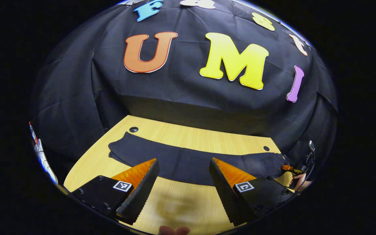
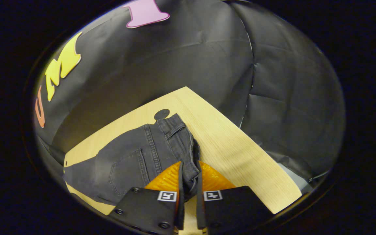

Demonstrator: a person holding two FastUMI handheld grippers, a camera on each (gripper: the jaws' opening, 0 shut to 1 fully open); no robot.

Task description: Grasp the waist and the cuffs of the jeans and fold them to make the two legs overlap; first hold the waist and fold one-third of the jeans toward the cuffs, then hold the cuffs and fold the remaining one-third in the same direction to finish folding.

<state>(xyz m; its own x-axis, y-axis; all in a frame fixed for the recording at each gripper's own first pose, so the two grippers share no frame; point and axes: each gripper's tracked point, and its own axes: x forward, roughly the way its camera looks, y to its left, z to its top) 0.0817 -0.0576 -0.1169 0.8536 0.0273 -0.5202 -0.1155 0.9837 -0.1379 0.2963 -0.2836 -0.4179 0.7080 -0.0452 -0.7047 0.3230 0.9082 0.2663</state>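
Pale wood is what I work over: the desk (image 1: 188,137) carries the jeans (image 1: 181,163), dark denim stretched in a long strip across it, and I will place everything else by those jeans. In the left gripper view they lie flat from one end of the desk towards the other, just beyond my left tongs (image 1: 184,174), with bare wood between the cloth and me.

In the right gripper view the waist (image 2: 175,130) sits at the end of the jeans nearest the desk's far corner, by a round hole in the wood, back pocket up. My right tongs (image 2: 189,181) are closed on the waist edge, the denim bunched between both fingers. My left tongs stand wide open, above the near side of the jeans and touching nothing.

I judge the step in hand to be taking hold at both ends before laying one leg over the other. To do it well I would bring the left tongs to the cuff end and bite through both layers at the hem, not just the top one. The right hold looks bunched, so I would lift gently and keep the cloth taut between the two grips, letting the fold fall along the centre seam.
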